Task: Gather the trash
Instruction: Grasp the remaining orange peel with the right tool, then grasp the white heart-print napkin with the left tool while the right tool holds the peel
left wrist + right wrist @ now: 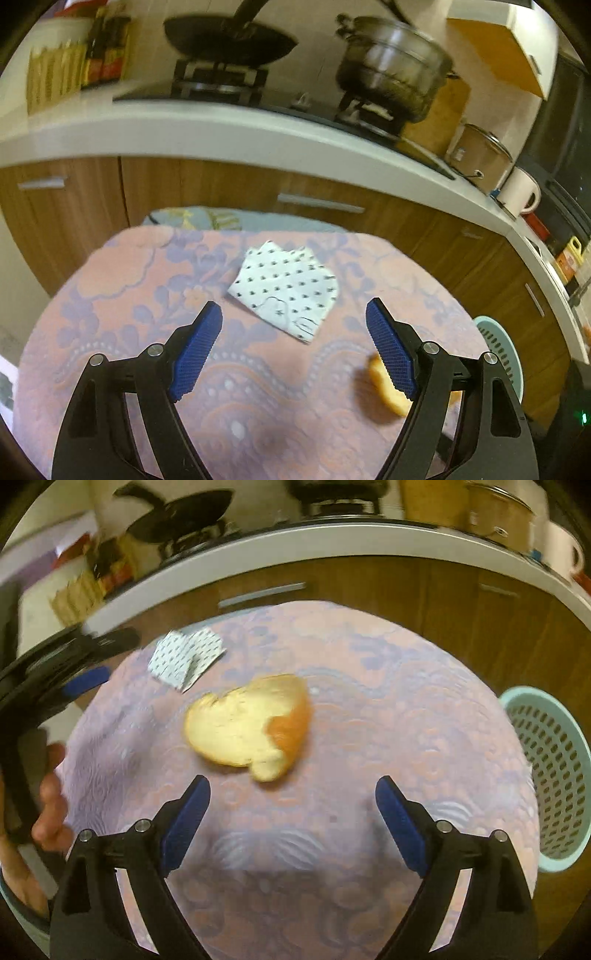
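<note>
Both grippers, left (293, 325) and right (293, 797), wide and empty; thin spotted napkin (284, 286) may slip, orange peel (249, 725) could skid on cloth.

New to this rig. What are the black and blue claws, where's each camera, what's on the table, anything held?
No robot here: a person carries a two-finger gripper in each hand, with a fisheye camera on each looking along its blue-padded fingers. One picture is from the left gripper, the other from the right gripper. Both are open and hold nothing.

On the pink floral tablecloth lie two bits of trash: a spotted paper wrapper, ahead of the left gripper, and an orange peel, ahead of the right one. A pale green slotted basket sits beyond the table's right edge. Behind is a kitchen counter with pans.
</note>
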The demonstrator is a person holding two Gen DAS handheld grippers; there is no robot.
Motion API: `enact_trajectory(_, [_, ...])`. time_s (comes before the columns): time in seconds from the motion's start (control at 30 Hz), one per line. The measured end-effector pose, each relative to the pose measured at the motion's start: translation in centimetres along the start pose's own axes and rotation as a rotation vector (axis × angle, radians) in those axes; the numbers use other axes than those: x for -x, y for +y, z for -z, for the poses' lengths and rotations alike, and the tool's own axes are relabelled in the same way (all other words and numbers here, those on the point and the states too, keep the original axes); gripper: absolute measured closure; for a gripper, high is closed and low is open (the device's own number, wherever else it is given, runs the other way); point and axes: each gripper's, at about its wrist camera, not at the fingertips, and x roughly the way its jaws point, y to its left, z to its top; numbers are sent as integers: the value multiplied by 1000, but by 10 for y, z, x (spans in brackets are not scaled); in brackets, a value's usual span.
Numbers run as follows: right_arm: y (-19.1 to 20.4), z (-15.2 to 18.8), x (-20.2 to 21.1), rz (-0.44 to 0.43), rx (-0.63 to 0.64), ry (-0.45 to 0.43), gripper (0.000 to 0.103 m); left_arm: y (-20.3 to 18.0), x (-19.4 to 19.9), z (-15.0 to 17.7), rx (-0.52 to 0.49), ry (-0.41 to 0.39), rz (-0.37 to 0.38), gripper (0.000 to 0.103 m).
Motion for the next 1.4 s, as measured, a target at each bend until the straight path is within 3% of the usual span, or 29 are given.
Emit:
enact_trajectory(0.13, [23, -4, -12, 37, 38, 14, 10, 16, -19, 1, 72, 6, 18, 26])
enact_trajectory(0.3, [41, -8, -42, 115, 63, 24, 9, 32, -32, 12, 146, 4, 66, 31])
enact_trajectory(0.4, [48, -15, -45, 158, 72, 5, 9, 39, -26, 12, 167, -44, 88, 30])
enact_trajectory(0.43, [46, -17, -45, 167, 60, 2, 10, 42, -27, 13, 184, -39, 94, 30])
enact_trajectory(0.5, [41, -21, -47, 174, 30, 1, 22, 42, -28, 14, 190, -41, 104, 30])
enact_trajectory(0.6, [36, -21, -44, 171, 14, -14, 33, 36, -21, 14, 157, -79, 76, 30])
enact_trajectory(0.77, [46, -14, -28, 210, 100, -90, 62, 11, -16, 16, 24, -106, 10, 29])
enact_trajectory(1.0, [42, -8, -17, 200, 111, -110, 68, -8, -16, 19, -91, -105, -54, 29])
enact_trajectory(1.4, [-7, -6, -7, 193, 5, -115, 68, -12, -21, 20, -113, -76, -90, 27])
